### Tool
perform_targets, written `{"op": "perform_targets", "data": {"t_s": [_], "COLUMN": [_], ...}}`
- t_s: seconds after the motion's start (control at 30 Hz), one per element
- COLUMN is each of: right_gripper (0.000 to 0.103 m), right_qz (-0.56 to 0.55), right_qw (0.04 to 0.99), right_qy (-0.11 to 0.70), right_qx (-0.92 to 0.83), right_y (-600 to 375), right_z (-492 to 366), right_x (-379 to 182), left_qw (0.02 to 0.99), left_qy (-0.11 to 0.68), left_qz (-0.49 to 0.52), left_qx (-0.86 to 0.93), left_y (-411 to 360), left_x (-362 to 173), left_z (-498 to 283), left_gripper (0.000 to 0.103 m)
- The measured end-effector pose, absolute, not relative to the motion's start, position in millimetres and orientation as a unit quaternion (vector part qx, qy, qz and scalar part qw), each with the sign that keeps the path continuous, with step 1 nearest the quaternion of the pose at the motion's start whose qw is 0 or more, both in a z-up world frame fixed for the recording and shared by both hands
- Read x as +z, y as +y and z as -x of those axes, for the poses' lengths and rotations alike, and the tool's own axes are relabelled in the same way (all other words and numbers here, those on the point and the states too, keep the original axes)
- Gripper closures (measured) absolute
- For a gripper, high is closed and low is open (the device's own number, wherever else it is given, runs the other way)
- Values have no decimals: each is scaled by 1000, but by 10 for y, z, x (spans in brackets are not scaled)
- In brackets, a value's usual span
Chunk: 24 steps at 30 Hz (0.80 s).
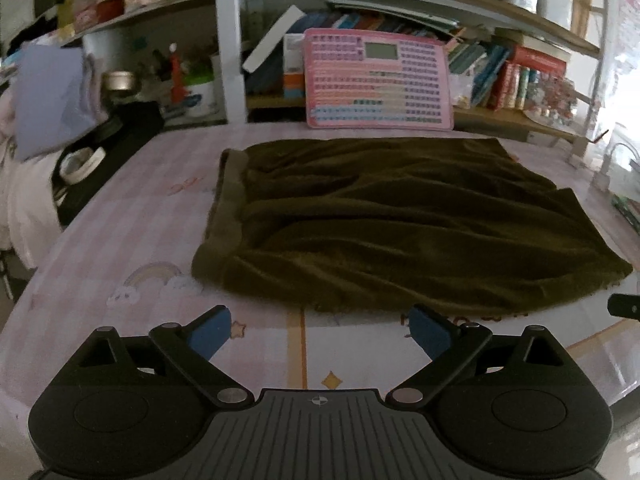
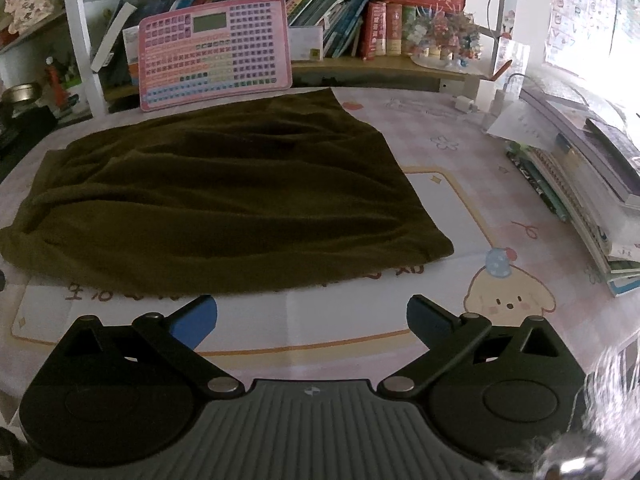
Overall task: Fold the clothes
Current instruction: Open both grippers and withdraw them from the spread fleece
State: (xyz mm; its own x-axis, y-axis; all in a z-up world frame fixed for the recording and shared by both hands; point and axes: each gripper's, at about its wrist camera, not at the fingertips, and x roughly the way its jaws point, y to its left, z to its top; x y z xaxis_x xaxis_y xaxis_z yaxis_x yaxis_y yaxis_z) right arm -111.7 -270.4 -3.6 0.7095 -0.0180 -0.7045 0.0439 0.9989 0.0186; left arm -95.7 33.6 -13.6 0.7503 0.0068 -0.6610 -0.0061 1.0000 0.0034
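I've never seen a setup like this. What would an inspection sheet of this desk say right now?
Surface: pink cartoon-print table cover, mostly bare near the camera.
Job's things: dark olive garment lying spread out, wrinkled, ribbed band at its left edge.
Clutter: pink keyboard toy propped behind the garment; stack of books at the right edge.
Grippers: left gripper and right gripper both open, short of the garment's near edge, holding nothing.
Cables: white plugs and a cord at the far right.
Surroundings: crowded bookshelf behind the desk.
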Motion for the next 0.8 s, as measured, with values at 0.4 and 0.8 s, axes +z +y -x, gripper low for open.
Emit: {"op": "perform_targets", "data": {"t_s": [0.4,0.8], "right_gripper": [1,1], "right_qz": [-17,-6], "right_qw": [924,926], "right_qy": [382,375], "right_qx": [-34,-41], "right_y": [-2380,-2199], "right_z": [1063,1040], "right_x": [-20,58], "left_qw": [934,935], "left_qy": [358,354], "left_qz": [12,28], "left_qx": [-13,-24], "left_y": [653,803], "left_x": [-199,-212], "left_z": [886,874], "left_gripper": [5,5]}}
